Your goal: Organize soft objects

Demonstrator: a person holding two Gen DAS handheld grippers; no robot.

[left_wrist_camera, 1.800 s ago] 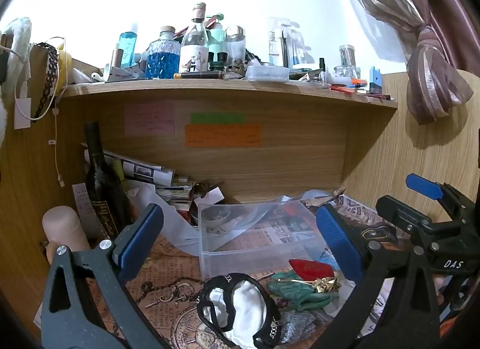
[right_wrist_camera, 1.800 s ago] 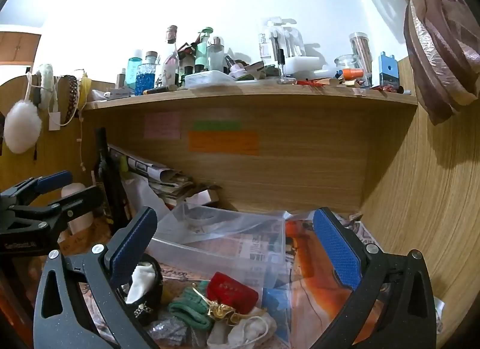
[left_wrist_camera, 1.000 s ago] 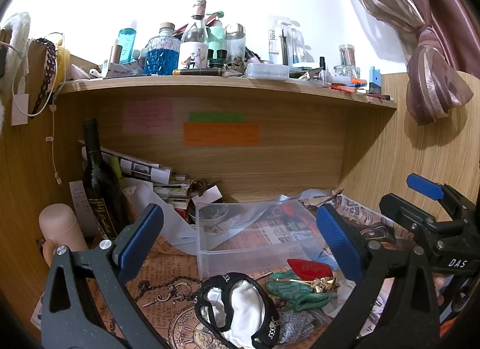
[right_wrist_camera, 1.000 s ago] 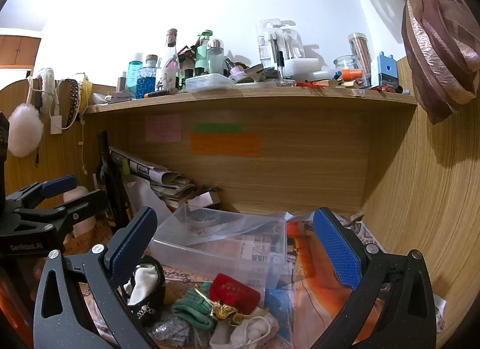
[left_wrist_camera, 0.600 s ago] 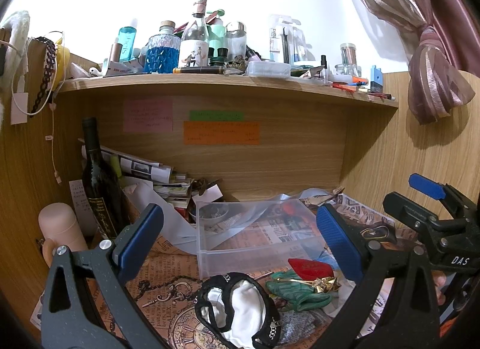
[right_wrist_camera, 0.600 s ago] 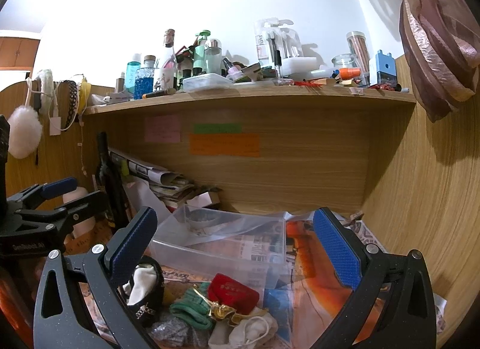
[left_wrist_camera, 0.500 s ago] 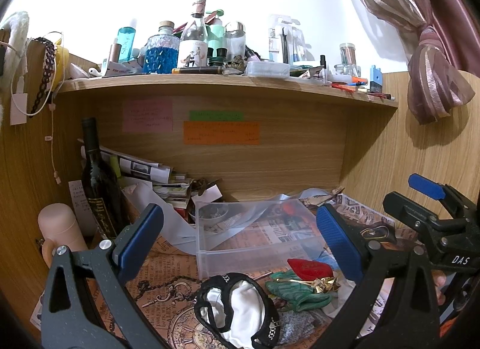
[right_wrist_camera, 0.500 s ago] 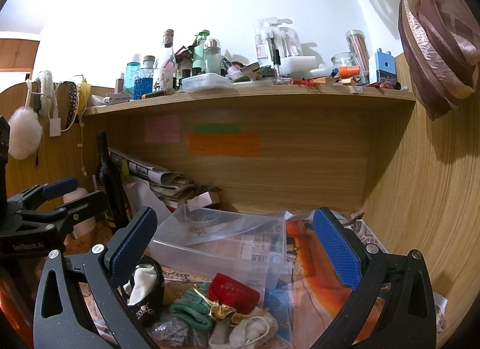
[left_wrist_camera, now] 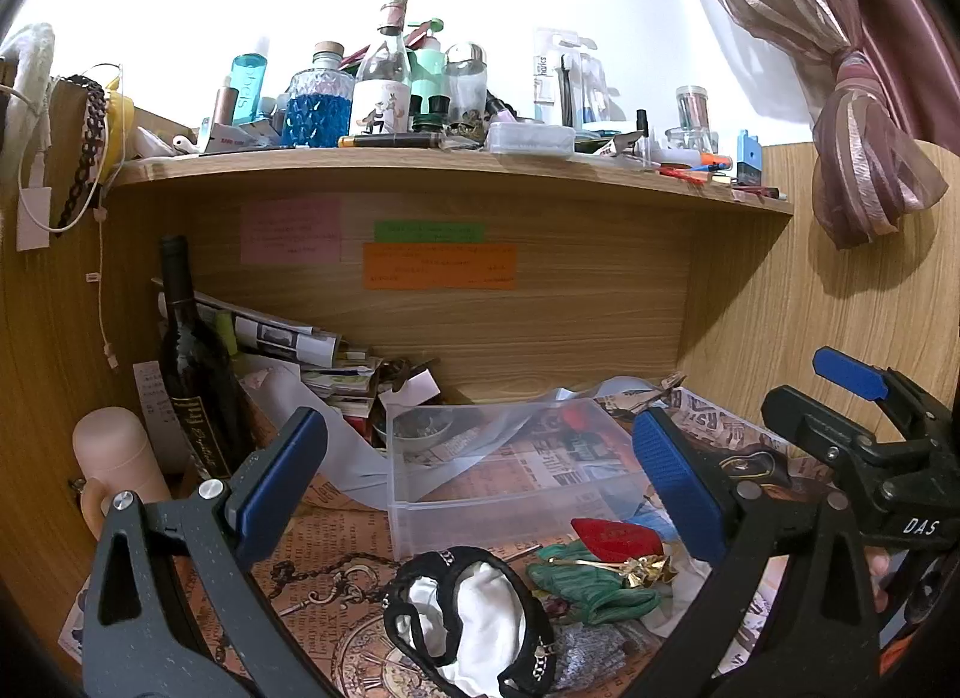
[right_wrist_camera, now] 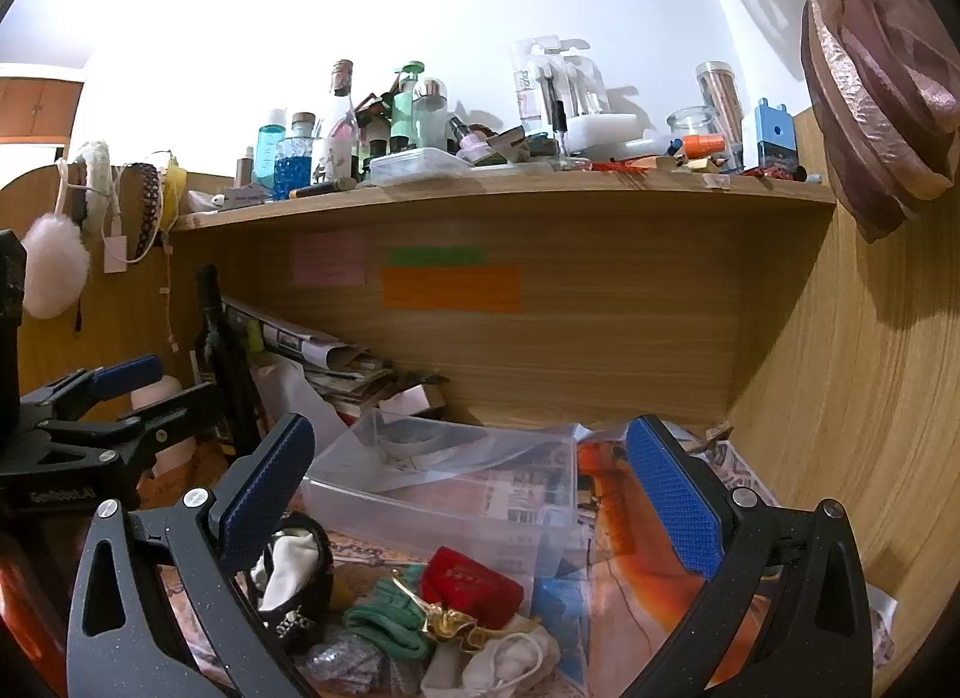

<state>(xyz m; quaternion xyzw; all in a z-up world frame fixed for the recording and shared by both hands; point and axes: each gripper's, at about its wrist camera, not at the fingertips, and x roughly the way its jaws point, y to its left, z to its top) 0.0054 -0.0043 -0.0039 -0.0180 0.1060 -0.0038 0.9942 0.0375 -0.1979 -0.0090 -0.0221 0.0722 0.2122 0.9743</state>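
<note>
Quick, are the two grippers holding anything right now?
Left gripper: open, holding nothing.
Right gripper: open, holding nothing.

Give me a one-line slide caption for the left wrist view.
Open left gripper hovers above a pile of soft items lying before the clear plastic bin on a cluttered desk.

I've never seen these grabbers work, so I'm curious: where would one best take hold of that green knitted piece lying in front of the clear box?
Probably from above, across the bunched middle of the green knitted piece. It lies flat and crumpled on the papered desk, so its folds offer something to pinch. The red pouch and gold trinket lie against its right end, so the left side looks freer.
</note>
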